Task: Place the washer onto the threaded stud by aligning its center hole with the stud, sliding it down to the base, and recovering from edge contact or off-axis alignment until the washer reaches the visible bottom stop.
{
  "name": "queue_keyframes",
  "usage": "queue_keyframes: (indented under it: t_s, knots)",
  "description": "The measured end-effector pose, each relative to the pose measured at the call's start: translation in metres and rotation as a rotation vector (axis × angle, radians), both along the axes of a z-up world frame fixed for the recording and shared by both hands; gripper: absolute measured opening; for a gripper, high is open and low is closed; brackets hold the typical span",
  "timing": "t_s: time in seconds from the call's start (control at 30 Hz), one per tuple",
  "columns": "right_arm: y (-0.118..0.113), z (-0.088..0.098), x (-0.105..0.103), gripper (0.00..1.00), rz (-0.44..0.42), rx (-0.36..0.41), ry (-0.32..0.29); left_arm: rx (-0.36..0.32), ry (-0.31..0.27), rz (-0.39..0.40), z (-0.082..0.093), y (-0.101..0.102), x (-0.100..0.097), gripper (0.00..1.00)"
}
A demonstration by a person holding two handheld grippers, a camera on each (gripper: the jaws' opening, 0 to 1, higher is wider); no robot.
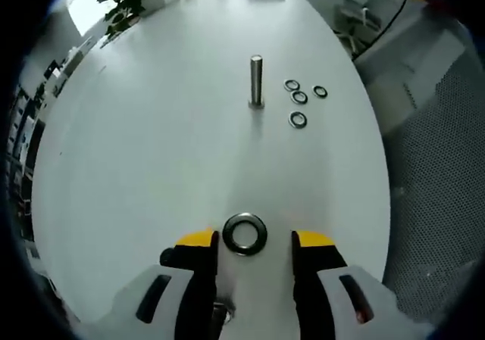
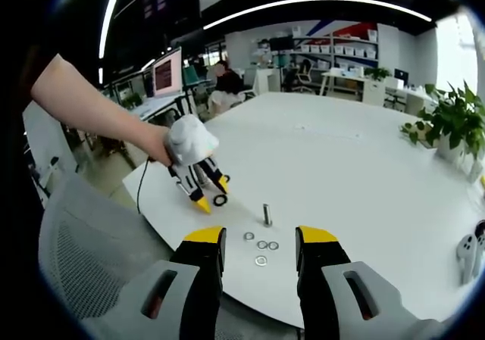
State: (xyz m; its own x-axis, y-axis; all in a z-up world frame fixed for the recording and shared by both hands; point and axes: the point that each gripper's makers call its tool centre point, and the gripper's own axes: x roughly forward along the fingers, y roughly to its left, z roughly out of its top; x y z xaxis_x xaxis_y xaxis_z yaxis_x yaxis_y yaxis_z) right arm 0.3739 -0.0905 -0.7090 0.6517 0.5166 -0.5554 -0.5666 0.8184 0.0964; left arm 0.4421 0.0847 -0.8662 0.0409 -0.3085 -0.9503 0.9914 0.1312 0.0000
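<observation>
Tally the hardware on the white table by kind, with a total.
Large washer, lying flat between the left tool's open tips: 1
Small washers, clustered beside the stud: 4
Threaded stud, standing upright: 1
Total: 6

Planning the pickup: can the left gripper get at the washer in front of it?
Probably yes: the washer lies flat between the open left gripper jaws, with nothing blocking it.
</observation>
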Motion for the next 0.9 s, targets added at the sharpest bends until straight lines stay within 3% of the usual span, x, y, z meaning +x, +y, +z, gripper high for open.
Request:
queue_keyframes:
  t_s: [0.9]
  knots:
    - [0.0037,0.0024,-0.0015,0.39,0.021,-0.010,-0.018,0.010,-0.001,0.039,0.0009,0.0015,0.0053,0.28]
